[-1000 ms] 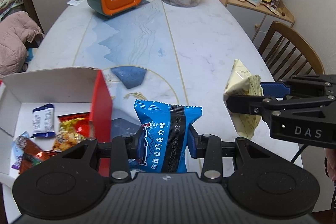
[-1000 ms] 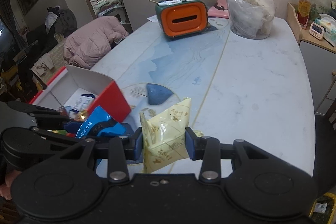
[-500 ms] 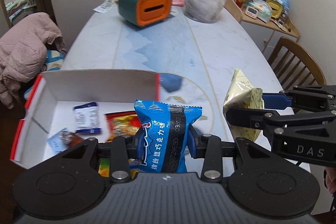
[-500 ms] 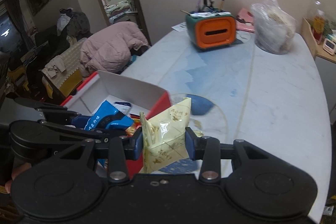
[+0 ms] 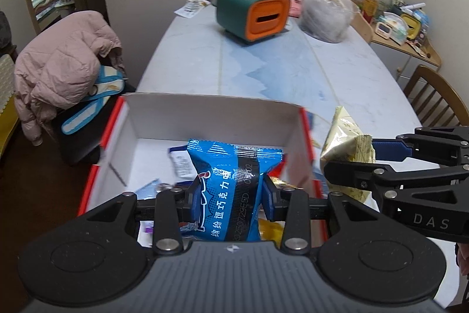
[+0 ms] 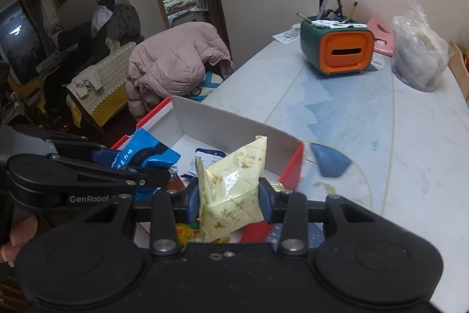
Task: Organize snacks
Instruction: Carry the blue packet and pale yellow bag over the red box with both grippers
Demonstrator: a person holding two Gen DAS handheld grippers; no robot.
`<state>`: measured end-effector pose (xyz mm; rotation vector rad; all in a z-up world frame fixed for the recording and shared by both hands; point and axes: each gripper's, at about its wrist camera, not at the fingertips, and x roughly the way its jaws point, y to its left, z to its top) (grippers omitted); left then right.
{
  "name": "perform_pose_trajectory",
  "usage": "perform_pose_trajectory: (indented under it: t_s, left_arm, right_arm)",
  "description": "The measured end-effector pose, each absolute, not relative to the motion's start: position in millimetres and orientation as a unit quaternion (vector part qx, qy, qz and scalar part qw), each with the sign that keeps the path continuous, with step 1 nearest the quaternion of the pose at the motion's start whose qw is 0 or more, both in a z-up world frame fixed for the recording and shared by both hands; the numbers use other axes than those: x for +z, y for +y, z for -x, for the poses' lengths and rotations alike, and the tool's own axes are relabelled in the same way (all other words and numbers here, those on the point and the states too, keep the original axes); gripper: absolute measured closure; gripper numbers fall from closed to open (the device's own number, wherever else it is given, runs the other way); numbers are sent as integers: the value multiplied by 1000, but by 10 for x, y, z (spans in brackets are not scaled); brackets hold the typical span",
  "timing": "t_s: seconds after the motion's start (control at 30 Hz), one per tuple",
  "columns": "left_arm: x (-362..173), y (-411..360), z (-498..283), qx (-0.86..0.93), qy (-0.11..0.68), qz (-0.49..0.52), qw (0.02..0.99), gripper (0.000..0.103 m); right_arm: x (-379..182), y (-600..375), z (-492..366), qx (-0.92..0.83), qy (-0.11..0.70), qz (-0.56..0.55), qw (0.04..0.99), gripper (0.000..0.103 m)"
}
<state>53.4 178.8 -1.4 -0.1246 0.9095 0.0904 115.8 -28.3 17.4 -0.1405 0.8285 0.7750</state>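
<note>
Stretching across both views, the desk (image 5: 337, 72) carries a red-and-white box (image 5: 205, 119) at its near edge, open-topped so snacks can drop in. The left gripper (image 5: 228, 191) pinches a blue packet (image 5: 231, 189) above the box interior; the right gripper (image 6: 229, 197) pinches a pale yellow packet (image 6: 231, 189), seemingly over the box's right wall.

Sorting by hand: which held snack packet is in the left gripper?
The blue packet, clamped by the left gripper; the right gripper holds the pale yellow packet.
</note>
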Motion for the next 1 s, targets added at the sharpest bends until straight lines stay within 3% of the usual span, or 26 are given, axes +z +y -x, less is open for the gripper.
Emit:
perform_pose_trajectory:
  t_s: [0.47,1.0]
  left_arm:
    - [-363,2543,-735,83,461,66,881,65]
    - [-832,2701,-971,85,492,48,865,65]
  right_arm:
    - [-167,291,-1282,351,417,98,833,65]
    - [-619,906,-1443,363,437,161,807,65]
